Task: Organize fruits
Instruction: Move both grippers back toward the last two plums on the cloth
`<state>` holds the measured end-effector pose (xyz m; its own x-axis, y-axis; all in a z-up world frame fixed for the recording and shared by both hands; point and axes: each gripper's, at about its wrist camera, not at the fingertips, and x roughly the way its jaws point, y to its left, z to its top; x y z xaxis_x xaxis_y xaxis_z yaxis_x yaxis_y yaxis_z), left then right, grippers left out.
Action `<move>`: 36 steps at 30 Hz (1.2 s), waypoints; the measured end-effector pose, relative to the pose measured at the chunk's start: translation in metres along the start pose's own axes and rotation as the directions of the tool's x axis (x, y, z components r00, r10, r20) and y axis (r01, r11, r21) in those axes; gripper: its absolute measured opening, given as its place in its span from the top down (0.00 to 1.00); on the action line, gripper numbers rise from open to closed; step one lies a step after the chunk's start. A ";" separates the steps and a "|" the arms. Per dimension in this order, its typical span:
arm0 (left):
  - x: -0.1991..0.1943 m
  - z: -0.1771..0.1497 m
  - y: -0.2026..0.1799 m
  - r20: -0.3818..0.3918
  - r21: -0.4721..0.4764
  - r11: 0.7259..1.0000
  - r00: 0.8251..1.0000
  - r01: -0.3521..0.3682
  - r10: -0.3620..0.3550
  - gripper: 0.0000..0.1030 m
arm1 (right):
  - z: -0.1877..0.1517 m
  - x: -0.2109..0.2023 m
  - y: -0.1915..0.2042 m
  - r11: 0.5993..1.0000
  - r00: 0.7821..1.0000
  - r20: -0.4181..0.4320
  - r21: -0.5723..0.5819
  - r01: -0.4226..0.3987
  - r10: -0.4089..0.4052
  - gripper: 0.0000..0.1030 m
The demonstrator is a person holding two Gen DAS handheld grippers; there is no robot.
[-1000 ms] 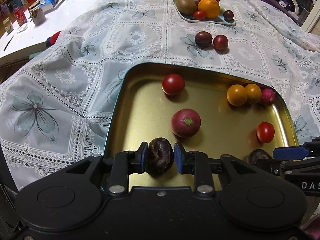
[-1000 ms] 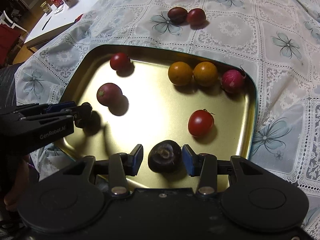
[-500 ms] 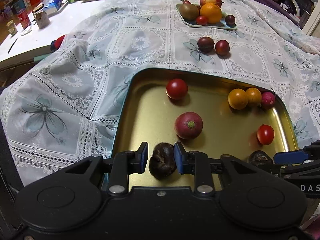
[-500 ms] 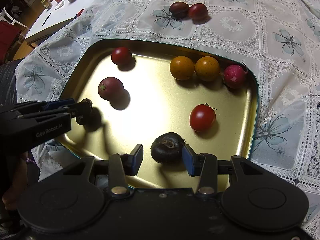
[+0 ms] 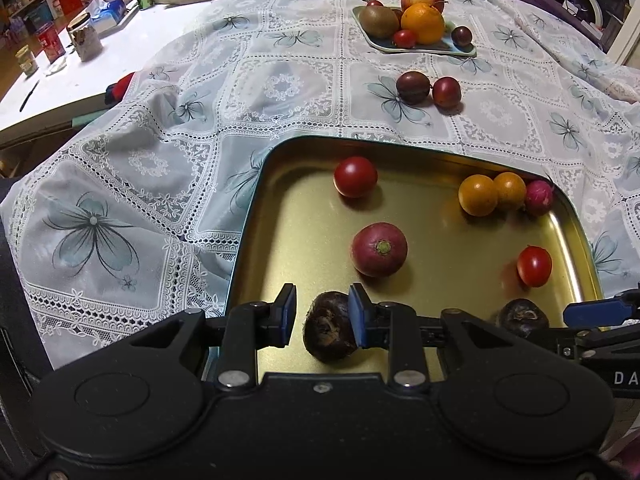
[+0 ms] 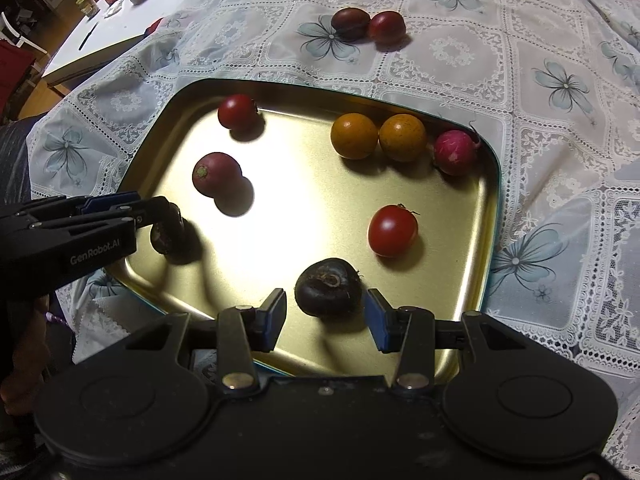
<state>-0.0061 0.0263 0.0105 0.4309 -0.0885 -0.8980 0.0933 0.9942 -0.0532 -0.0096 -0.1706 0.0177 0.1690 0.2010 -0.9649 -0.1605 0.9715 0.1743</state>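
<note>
Gold tray (image 5: 256, 216) sits at the near edge of the counter on a lace tablecloth (image 5: 132, 184). Left tool (image 5: 322, 314) points steeply down over the tray's near left corner; a dark chestnut (image 5: 329, 332) lies on the tray floor between its blue pads, touching the right pad, with a clear gap to the left pad, so the grip is released. Right tool (image 6: 325, 314) hangs over the near middle of the tray, jaws apart, a second dark chestnut (image 6: 329, 287) resting free between them, clear of both pads. Elsewhere in the tray: a red tomato (image 6: 238, 112) far left, a radish (image 6: 216, 174) near it, two orange fruits (image 6: 354, 136) touching side by side at the far edge, a pink radish (image 6: 454, 151) in the far right corner, another tomato (image 6: 393, 231) right of centre. Beyond the tray, two dark plums (image 5: 414, 87) lie together on the cloth. Farther off, a small plate (image 5: 464, 52) holds a kiwi, an orange, an apple and small fruits.
</note>
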 end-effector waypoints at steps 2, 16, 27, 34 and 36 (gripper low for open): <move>0.000 0.000 0.000 0.000 0.004 1.000 1.000 0.000 0.000 0.62 | 0.001 0.000 -0.001 1.000 1.000 -0.005 0.004 0.002 -0.002 0.56; 0.007 0.008 -0.006 -0.028 0.015 1.000 1.000 -0.009 0.009 0.62 | 0.004 0.006 -0.001 0.999 0.998 -0.039 0.006 0.040 -0.039 0.55; 0.004 0.040 -0.013 -0.005 0.048 0.999 1.000 0.002 -0.002 0.62 | 0.034 -0.006 -0.009 0.998 0.998 -0.010 0.019 0.059 -0.059 0.55; 0.014 0.087 -0.017 0.039 0.041 0.999 0.999 -0.010 0.009 0.62 | 0.087 -0.007 -0.030 0.992 0.995 0.074 0.114 0.057 -0.066 0.55; 0.021 0.099 -0.017 0.039 0.032 0.999 0.999 -0.015 0.013 0.62 | 0.108 -0.003 -0.039 0.988 0.995 0.085 0.145 0.044 -0.057 0.55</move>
<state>0.0906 0.0017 0.0354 0.4673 -0.0774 -0.8807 0.1155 0.9930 -0.0260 0.1008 -0.1960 0.0350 0.2601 0.1553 -0.9530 -0.0101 0.9874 0.1581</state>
